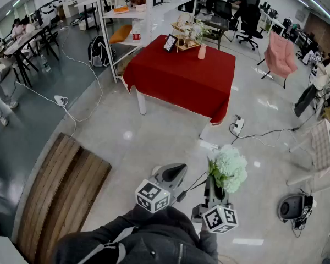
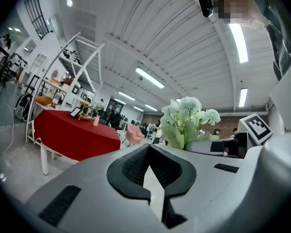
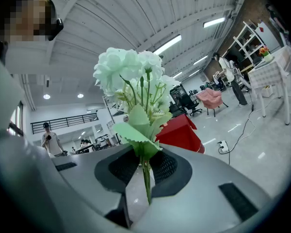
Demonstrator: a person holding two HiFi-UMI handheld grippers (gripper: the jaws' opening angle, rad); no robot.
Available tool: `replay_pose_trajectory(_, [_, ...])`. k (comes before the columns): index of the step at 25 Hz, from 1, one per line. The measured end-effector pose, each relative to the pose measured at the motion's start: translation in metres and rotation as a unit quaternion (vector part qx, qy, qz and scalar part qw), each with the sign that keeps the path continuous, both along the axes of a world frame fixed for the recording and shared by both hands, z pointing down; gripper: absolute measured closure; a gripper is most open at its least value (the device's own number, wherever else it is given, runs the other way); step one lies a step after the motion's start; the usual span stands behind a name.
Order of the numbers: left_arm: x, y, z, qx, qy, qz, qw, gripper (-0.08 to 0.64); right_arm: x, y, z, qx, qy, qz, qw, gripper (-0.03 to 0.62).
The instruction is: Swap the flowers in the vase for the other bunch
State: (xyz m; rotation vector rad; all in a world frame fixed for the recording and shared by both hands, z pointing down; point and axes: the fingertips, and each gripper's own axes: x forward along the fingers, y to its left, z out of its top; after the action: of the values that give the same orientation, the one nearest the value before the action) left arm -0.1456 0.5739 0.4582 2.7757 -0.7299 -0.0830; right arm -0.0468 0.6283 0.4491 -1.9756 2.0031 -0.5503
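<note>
A bunch of pale green-white flowers stands upright in my right gripper, which is shut on its thin stems; the blooms rise above the jaws. My left gripper is beside it on the left, shut and holding nothing; that view shows the bunch on its right. Far ahead is a red-clothed table with a small pink vase beside a wooden tiered stand. What the vase holds is too small to tell.
Grey floor lies between me and the table. A power strip with cables lies by the table's right corner. A white shelf rack stands left of the table, a pink chair to its right, and a wooden platform at lower left.
</note>
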Motion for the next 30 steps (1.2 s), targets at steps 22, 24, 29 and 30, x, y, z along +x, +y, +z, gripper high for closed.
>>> replay_pose_trajectory(22, [0.023,-0.043,0.009,-0.012,-0.013,-0.003,0.9998,0.551,0.016,-0.042,0.010,-0.013,-0.019,-0.010,1.000,0.534])
replay_pose_trajectory(24, [0.031,-0.053,0.008,-0.011,-0.012,-0.003,0.9999,0.551,0.023,-0.053,0.007,-0.013,-0.014,-0.010,1.000,0.534])
replay_pose_trajectory(29, [0.050,-0.091,0.000,-0.008,-0.008,-0.006,0.9999,0.551,0.038,-0.088,0.001,-0.013,-0.005,-0.013,1.000,0.534])
replay_pose_trajectory(30, [0.054,-0.098,-0.001,-0.007,-0.008,-0.005,0.9999,0.551,0.041,-0.096,0.001,-0.014,-0.005,-0.013,1.000,0.534])
